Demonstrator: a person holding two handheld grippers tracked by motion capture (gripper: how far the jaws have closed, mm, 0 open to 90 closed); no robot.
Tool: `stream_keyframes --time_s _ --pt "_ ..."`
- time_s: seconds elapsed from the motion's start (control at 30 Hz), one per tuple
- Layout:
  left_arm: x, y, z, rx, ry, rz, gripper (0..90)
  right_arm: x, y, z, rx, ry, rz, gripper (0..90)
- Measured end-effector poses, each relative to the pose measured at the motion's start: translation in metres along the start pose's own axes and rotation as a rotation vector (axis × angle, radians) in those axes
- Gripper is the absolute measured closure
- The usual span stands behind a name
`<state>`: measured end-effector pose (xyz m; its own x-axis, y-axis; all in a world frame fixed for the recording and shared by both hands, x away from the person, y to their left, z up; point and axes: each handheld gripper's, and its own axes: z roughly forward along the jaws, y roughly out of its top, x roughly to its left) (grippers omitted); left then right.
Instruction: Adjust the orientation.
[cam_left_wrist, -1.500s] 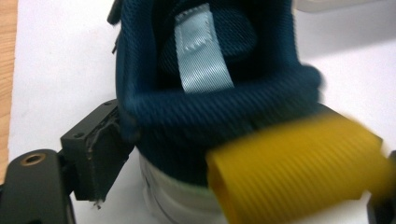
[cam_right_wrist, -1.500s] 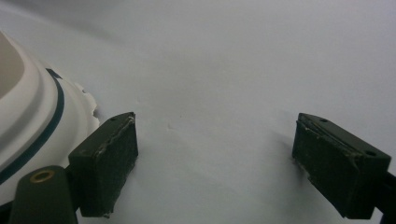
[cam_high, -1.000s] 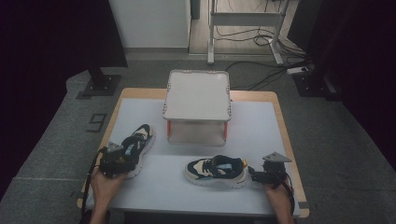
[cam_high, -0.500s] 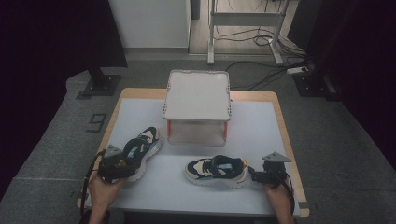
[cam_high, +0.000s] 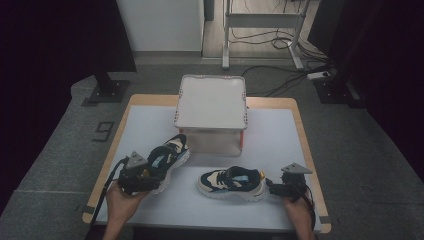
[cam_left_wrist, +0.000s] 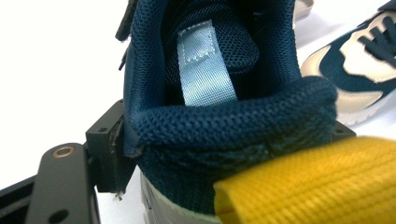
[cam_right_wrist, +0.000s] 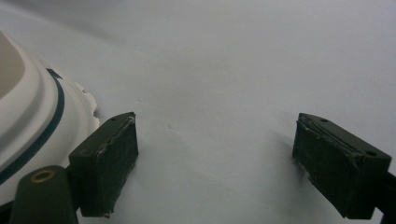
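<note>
While clamped on the padded heel collar of a navy mesh sneaker with cream panels and a white sole (cam_high: 167, 159), left gripper (cam_high: 136, 176) held at the near left of the white table top (cam_high: 280, 135); sneaker lifted, toe aimed at the white square storage box with red corners (cam_high: 212, 111); pale blue pull tab and yellow heel patch close before the lens in the left gripper view. Second matching navy and cream sneaker (cam_high: 231, 183) flat on the table, near centre front; right gripper (cam_high: 272, 188) just beside its heel, jaws spread wide and gripping nothing, one jaw next to the white sole (cam_right_wrist: 32, 121).
</note>
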<state>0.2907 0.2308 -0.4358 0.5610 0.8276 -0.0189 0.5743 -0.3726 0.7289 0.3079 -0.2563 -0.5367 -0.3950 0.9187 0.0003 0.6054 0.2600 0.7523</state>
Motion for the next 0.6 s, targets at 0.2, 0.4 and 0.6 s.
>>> stream_keyframes --time_s 0.2,0.4,0.6 --pt "-0.007 0.018 0.019 0.007 -0.002 0.015 24.9 0.000 0.000 0.000 0.000 0.002 -0.001 13.8" --pt "-0.014 0.036 0.041 0.004 -0.013 0.014 24.9 0.000 0.000 0.000 0.000 0.002 -0.001 13.8" --pt "-0.018 0.046 0.057 0.009 -0.015 0.005 24.9 0.000 0.000 0.000 0.000 0.002 -0.001 13.8"
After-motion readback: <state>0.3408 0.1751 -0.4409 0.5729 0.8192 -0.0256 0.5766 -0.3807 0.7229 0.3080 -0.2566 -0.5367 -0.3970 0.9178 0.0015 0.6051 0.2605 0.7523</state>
